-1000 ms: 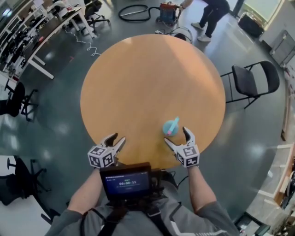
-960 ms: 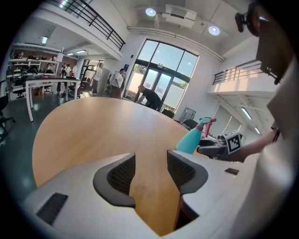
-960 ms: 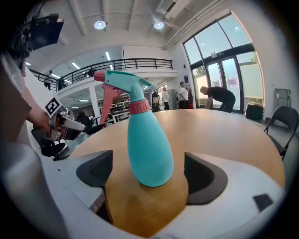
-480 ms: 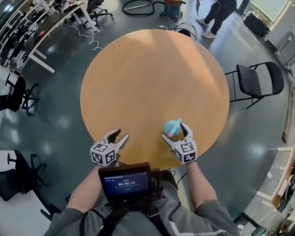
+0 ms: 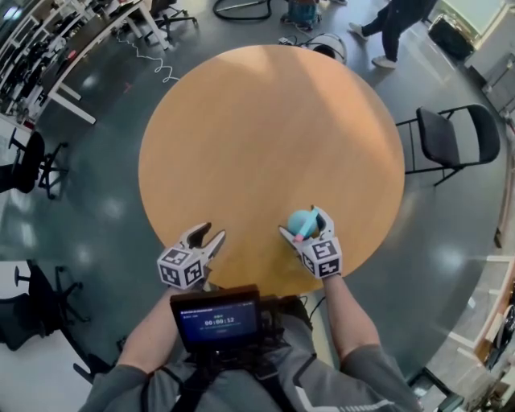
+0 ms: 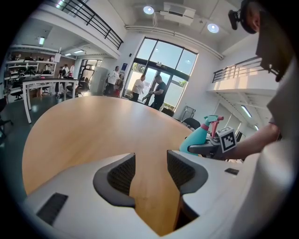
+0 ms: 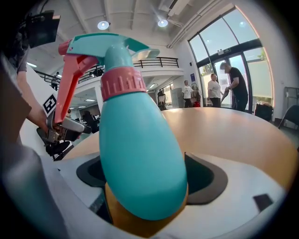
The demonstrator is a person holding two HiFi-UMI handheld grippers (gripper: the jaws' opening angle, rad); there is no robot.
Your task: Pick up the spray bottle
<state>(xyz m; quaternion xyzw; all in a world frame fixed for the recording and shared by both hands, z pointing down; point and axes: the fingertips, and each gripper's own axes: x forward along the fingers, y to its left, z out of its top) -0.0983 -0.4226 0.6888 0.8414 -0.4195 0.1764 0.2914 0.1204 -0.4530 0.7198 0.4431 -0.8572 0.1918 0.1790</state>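
Observation:
A teal spray bottle (image 5: 302,223) with a pink collar and trigger stands upright on the round wooden table (image 5: 265,137), near its front edge. My right gripper (image 5: 302,221) is open, one jaw on each side of the bottle's body. In the right gripper view the bottle (image 7: 140,154) fills the space between the jaws of the right gripper (image 7: 145,179), and a gap shows at the right pad. My left gripper (image 5: 211,233) is open over the table edge to the left, holding nothing. The left gripper view shows the open left gripper (image 6: 150,170), with the bottle (image 6: 201,137) off to the right.
A black folding chair (image 5: 447,137) stands right of the table. A person (image 5: 398,24) walks at the far side. Desks (image 5: 72,48) and office chairs (image 5: 28,165) line the left. A device with a screen (image 5: 216,318) hangs at my chest.
My right gripper has moved forward and left so its jaws now sit around the bottle. The left gripper has barely shifted. The bottle has stayed put.

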